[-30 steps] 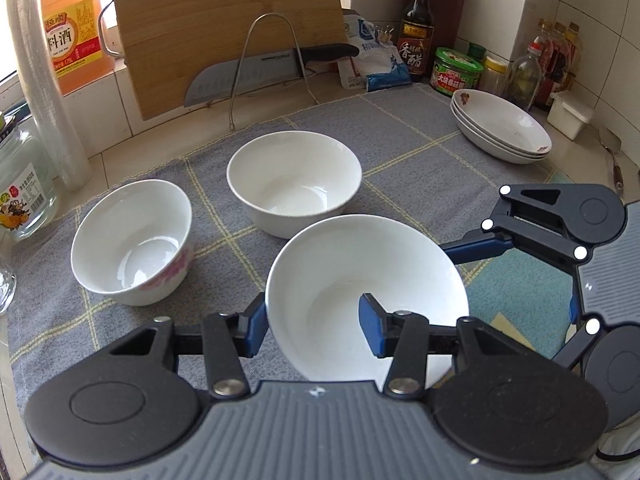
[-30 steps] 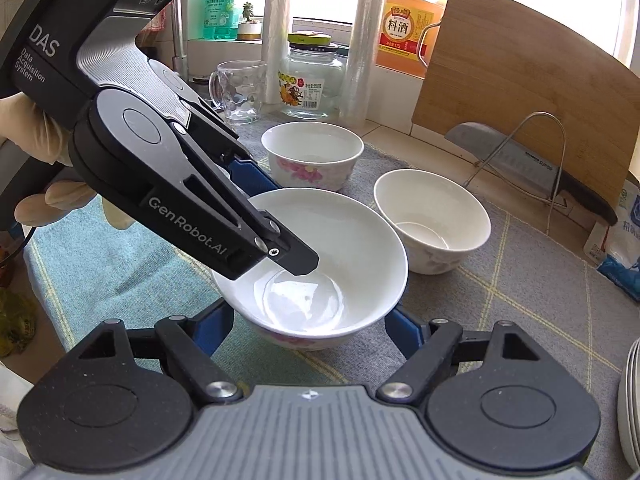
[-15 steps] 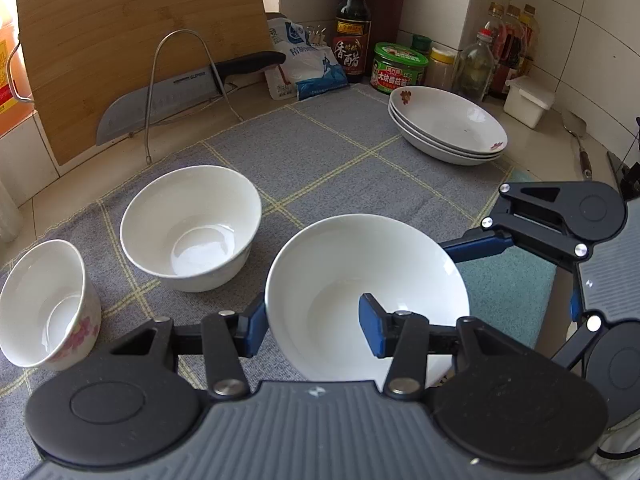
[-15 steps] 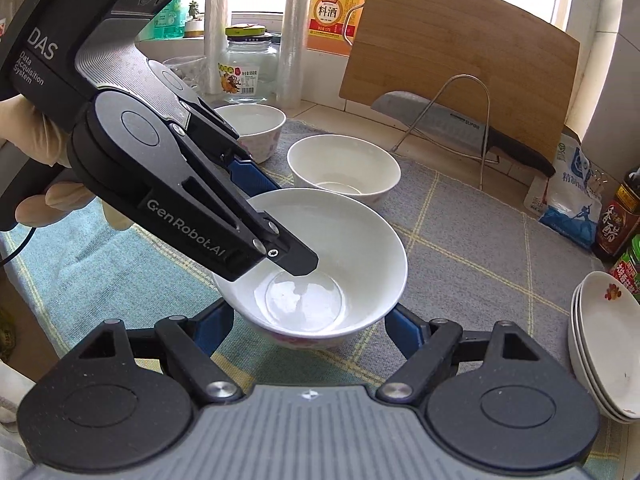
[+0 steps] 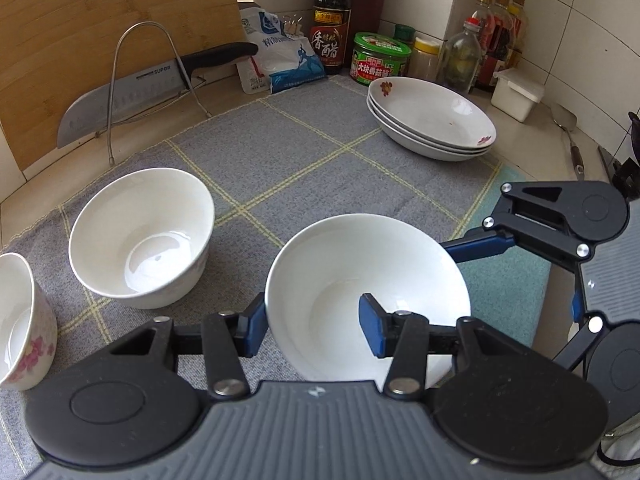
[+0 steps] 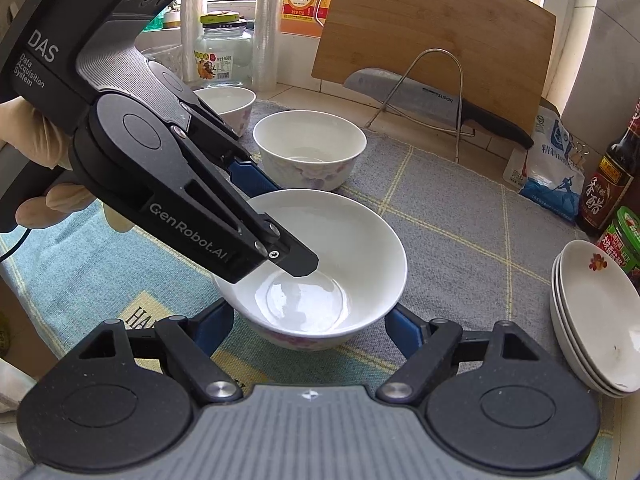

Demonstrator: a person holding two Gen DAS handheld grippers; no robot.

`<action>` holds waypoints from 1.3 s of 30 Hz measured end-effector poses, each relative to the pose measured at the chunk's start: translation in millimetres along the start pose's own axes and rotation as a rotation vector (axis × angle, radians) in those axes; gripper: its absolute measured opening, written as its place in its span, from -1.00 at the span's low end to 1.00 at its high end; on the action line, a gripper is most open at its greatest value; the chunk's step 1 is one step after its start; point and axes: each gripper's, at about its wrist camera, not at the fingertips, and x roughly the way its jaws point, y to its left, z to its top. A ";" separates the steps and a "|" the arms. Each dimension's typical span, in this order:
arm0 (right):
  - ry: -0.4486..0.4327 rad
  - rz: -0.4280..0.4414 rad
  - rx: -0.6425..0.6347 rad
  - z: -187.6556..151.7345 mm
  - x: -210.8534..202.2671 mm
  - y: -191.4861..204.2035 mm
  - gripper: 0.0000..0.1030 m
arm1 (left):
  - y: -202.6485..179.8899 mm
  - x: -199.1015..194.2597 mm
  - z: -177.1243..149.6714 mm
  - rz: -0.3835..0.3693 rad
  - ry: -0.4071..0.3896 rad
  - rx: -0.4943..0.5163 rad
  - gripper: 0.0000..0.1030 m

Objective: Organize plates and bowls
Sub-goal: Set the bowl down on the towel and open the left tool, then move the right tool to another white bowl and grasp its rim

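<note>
Bowl [image 5: 368, 276] clamped at its rim by left gripper [image 5: 312, 326], cradled between right gripper [image 6: 308, 328] jaws; keep level toward plate stack [image 5: 432, 120].

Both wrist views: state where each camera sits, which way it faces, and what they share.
Left wrist: on the left gripper, looking down past its jaws, clamped on the big bowl's rim, toward the plate stack; the right gripper shows.
Right wrist: on the right gripper, facing the cutting board; the left gripper and a gloved hand show.
Shared: the bowl, the plates.
</note>
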 end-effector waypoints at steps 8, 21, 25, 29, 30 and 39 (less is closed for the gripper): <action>0.015 -0.002 0.016 -2.4 5.8 -2.2 0.67 | -2.3 7.4 1.1 -0.002 -0.002 -0.002 -0.06; -0.008 0.011 0.036 -0.1 0.8 -7.6 1.00 | -1.5 -9.3 -3.8 0.040 -0.064 -0.021 0.83; -0.011 0.020 0.018 0.8 -4.7 -3.8 1.00 | 0.8 -19.9 -8.7 0.068 -0.090 -0.036 0.84; -0.022 0.039 0.008 3.9 -10.6 -3.0 1.00 | 5.3 -30.7 -12.6 0.108 -0.115 -0.056 0.84; -0.025 0.040 0.007 5.0 -11.8 -3.0 1.00 | 7.0 -33.6 -13.2 0.116 -0.119 -0.058 0.84; -0.065 0.047 -0.016 17.3 -16.3 -3.1 1.00 | 18.0 -47.1 -16.0 0.199 -0.150 -0.074 0.88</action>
